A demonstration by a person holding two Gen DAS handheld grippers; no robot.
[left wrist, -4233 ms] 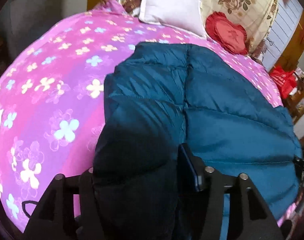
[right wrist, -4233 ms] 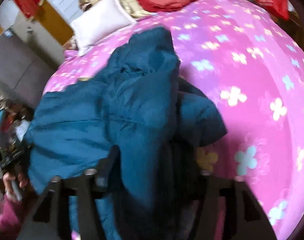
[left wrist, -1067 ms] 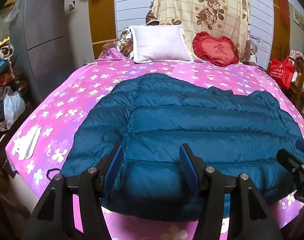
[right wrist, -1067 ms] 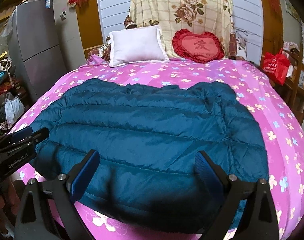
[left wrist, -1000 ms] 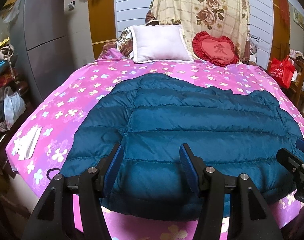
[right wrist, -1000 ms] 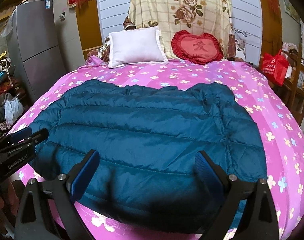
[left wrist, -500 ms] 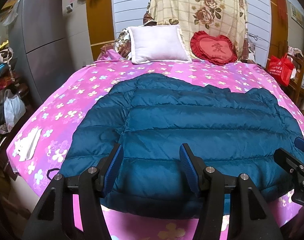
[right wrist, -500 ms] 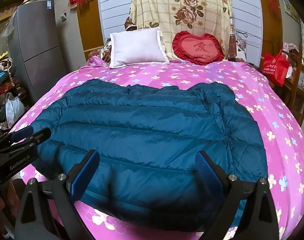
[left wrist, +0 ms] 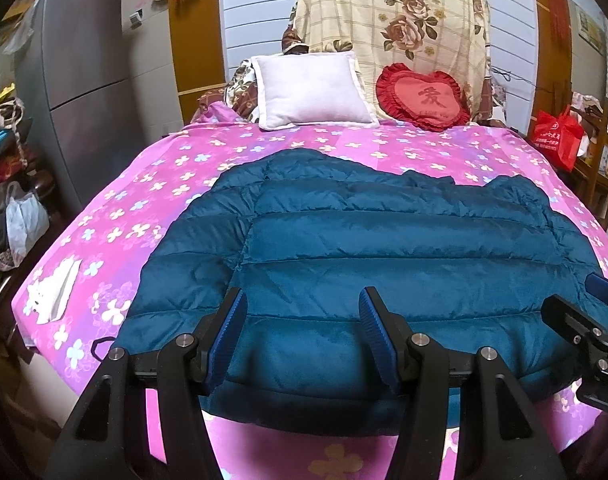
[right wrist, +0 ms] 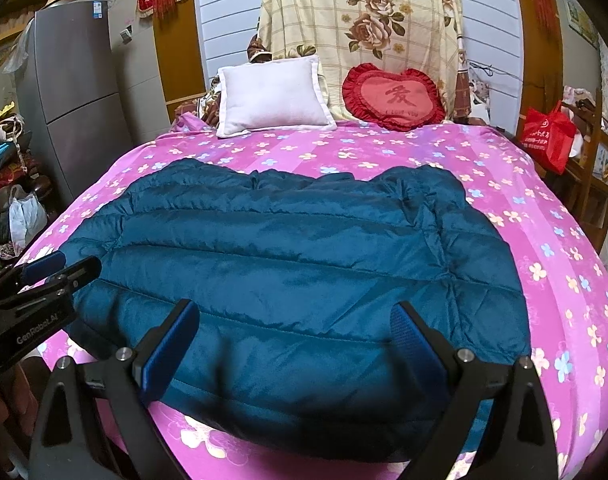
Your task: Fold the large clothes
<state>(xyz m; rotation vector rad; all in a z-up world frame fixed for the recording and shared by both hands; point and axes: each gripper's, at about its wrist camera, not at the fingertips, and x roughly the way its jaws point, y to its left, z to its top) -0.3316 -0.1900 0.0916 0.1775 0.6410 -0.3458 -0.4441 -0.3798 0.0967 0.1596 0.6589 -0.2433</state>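
A dark teal quilted down jacket (left wrist: 383, 240) lies spread flat, folded into a wide rectangle, on the pink flowered bed (left wrist: 144, 200). It also shows in the right wrist view (right wrist: 288, 264). My left gripper (left wrist: 302, 300) is open and empty, held above the jacket's near edge. My right gripper (right wrist: 294, 314) is open wide and empty, also above the near edge. The right gripper also shows at the right edge of the left wrist view (left wrist: 575, 320). The left gripper also shows at the left edge of the right wrist view (right wrist: 44, 280).
A white pillow (left wrist: 311, 88) and a red heart cushion (left wrist: 423, 98) lean at the head of the bed. A grey fridge (left wrist: 84, 80) stands left. A red bag (left wrist: 557, 140) hangs right. A white paper (left wrist: 54, 290) lies on the bed's left corner.
Four seconds ago both grippers held jacket fabric close over the bed. Now both are open and drawn back. In the last second the views barely shifted.
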